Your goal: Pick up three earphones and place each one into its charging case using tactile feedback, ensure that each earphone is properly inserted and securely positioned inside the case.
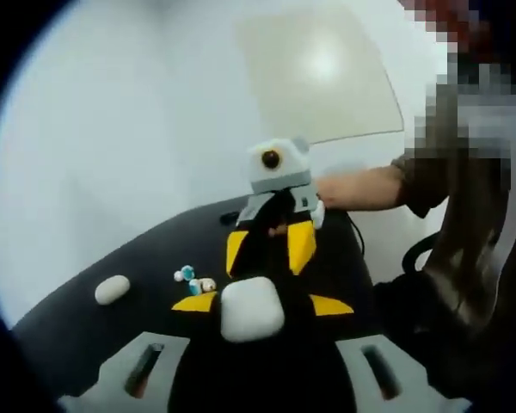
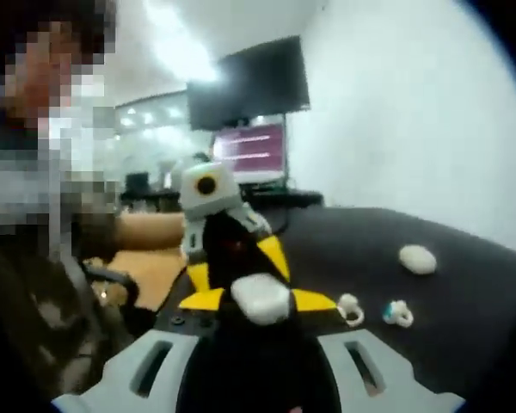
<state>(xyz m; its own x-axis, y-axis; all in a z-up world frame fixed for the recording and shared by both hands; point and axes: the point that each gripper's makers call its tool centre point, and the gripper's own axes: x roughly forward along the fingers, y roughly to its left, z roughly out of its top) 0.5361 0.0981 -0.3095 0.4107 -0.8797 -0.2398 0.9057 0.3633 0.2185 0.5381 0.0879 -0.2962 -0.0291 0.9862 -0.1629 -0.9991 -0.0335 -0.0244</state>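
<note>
Dark surface (image 1: 112,335), seen in both gripper views, carrying the task's things in front of a pale wall (image 1: 112,129). In the right gripper view a dark wall screen (image 2: 249,82) hangs above a lit monitor (image 2: 251,151) at the far end of the room. A seated person (image 1: 473,215) is at the right of the left gripper view, forearm reaching toward the surface.

The two grippers face each other over the surface. Left gripper (image 1: 262,301): its yellow-tipped jaws close from both sides on a white charging case (image 1: 252,308), pinching it. Right gripper (image 2: 260,298): its yellow-tipped jaws likewise press against the sides of that same white charging case (image 2: 260,297), so the case is gripped between both tools at once. In each view the opposite gripper rises behind the case, grey-bodied with black and yellow jaws pointing down at it.

A second white case (image 1: 112,289), oval and closed, lies apart on the surface, to the left in the left gripper view and at (image 2: 417,258) in the right gripper view.

Small earphones (image 1: 193,280) lie loose on the surface just beside the held case: white pieces with teal parts, near each other; in the right gripper view two are distinguishable, one white (image 2: 350,308) and one with teal (image 2: 397,313). Their exact number is too blurred to tell.
</note>
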